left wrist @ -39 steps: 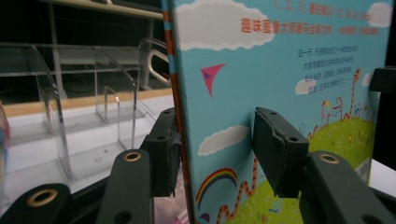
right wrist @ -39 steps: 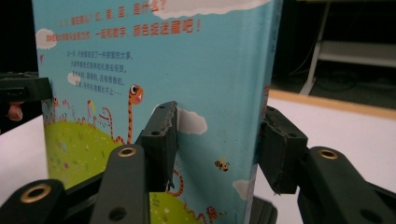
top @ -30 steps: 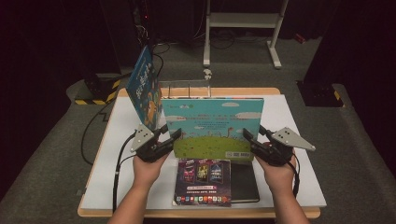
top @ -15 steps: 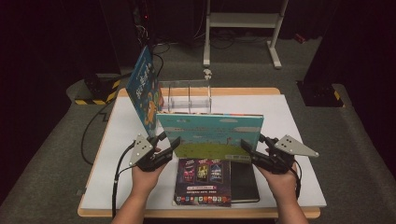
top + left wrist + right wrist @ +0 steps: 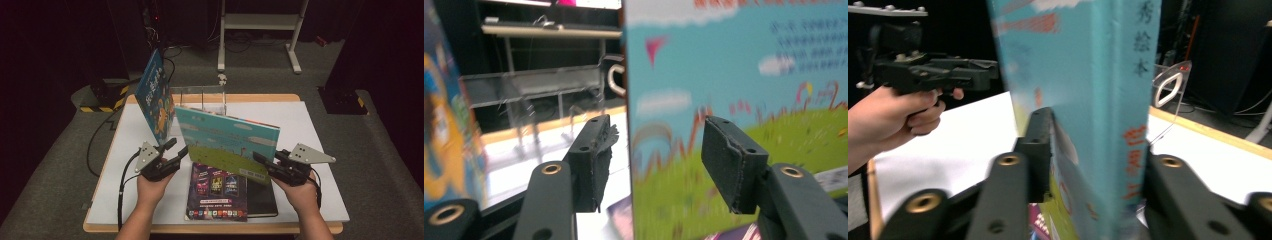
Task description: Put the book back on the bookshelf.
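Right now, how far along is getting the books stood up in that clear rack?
Done: one blue book already stands at the clear rack. In hand: the right gripper, its jaws just closed, clamps the landscape picture book by its spine; the left gripper straddles its other edge, pads apart. Left: racking it, then the dark-covered book lying flat.

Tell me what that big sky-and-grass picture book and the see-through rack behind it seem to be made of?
The picture book looks like a hardcover: stiff board under printed paper, keeping flat while held upright, with a thick squared spine in the right gripper view. The rack seems clear acrylic or similar plastic: transparent dividers with faint glinting edges, though glass can't be ruled out.
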`<state>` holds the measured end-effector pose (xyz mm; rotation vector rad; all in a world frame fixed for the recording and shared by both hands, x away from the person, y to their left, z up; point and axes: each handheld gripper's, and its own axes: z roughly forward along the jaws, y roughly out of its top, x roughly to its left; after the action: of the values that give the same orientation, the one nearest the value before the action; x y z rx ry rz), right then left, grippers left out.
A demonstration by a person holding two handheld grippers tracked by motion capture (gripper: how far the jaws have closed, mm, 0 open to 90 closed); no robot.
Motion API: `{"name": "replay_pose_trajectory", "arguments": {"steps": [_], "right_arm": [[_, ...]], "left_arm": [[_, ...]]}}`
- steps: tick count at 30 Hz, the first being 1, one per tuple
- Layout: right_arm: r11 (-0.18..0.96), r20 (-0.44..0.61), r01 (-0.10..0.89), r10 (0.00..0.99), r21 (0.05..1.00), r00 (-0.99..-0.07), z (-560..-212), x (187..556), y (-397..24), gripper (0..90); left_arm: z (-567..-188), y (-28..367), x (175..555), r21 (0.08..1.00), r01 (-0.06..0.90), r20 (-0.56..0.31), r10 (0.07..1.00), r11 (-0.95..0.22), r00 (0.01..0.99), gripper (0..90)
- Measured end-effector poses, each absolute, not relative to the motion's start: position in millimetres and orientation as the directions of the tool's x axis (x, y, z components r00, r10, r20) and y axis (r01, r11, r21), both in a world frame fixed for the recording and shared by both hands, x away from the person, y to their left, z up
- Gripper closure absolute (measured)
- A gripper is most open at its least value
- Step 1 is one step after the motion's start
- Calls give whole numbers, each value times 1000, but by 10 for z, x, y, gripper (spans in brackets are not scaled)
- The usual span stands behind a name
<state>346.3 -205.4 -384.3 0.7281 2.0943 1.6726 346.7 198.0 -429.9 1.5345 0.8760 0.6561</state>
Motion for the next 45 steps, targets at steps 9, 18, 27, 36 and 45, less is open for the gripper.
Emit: {"name": "replay_pose_trajectory", "arguments": {"steps": [9, 18, 27, 36, 45], "right_arm": [[149, 46, 173, 613, 974, -788, -3914, 3397, -2021, 788], [222, -76, 86, 633, 971, -771, -3883, 3290, -1536, 806], [206, -87, 76, 680, 976, -728, -3927, 3379, -1197, 808], [203, -82, 87, 699, 975, -711, -3937, 3483, -1034, 806], [185, -58, 107, 709, 977, -703, -3936, 3477, -1020, 805]], "left_arm": [[-4464, 2187, 3382, 976, 212, -76, 847, -43, 525, 446], [-4614, 2364, 3336, 968, 251, -106, 858, -28, 503, 447], [-4641, 2433, 3318, 965, 261, -130, 854, -7, 504, 449], [-4630, 2423, 3307, 966, 259, -137, 851, 1, 507, 451], [-4534, 2294, 3260, 972, 233, -107, 829, -29, 550, 421]]}}
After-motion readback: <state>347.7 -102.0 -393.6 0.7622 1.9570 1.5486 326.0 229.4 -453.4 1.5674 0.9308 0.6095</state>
